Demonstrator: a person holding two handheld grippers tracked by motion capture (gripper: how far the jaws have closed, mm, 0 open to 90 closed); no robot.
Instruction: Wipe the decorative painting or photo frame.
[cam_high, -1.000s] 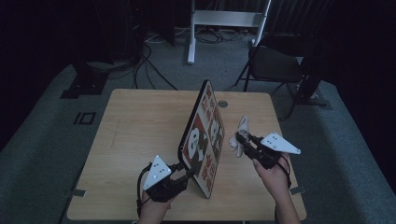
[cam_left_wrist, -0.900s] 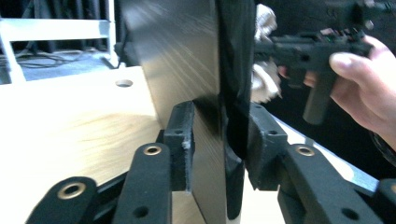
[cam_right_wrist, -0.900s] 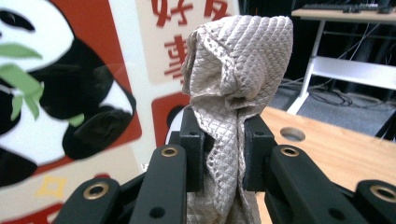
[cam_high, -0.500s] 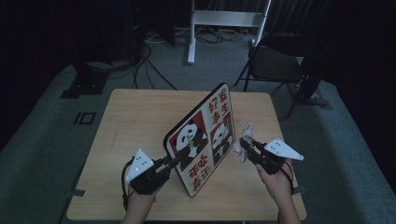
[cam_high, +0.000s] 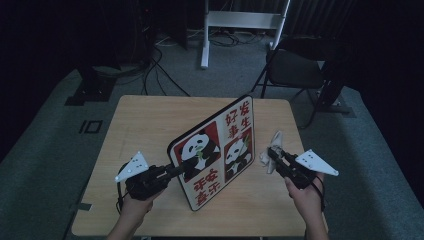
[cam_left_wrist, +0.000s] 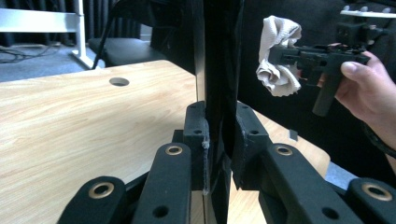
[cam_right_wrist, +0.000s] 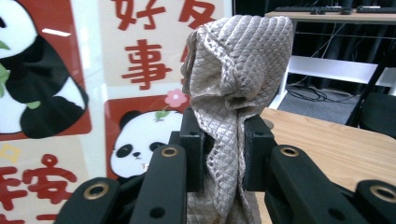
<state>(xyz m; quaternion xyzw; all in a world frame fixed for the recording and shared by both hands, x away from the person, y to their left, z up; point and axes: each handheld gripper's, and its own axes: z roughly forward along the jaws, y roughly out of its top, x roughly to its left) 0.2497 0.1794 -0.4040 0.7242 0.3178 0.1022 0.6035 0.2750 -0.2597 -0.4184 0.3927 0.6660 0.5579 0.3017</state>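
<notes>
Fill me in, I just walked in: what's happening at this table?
A person works with a hand-held gripper in each hand. The left hand-held gripper is clamped on the edge of a panda board, holding it upright on the wooden table. The right hand-held gripper pinches a beige cloth beside the board's printed face, not touching it.

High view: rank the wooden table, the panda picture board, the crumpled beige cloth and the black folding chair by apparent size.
1. Wooden table
2. Panda picture board
3. Black folding chair, though it stands farther off, so it may be bigger than it looks
4. Crumpled beige cloth
</notes>
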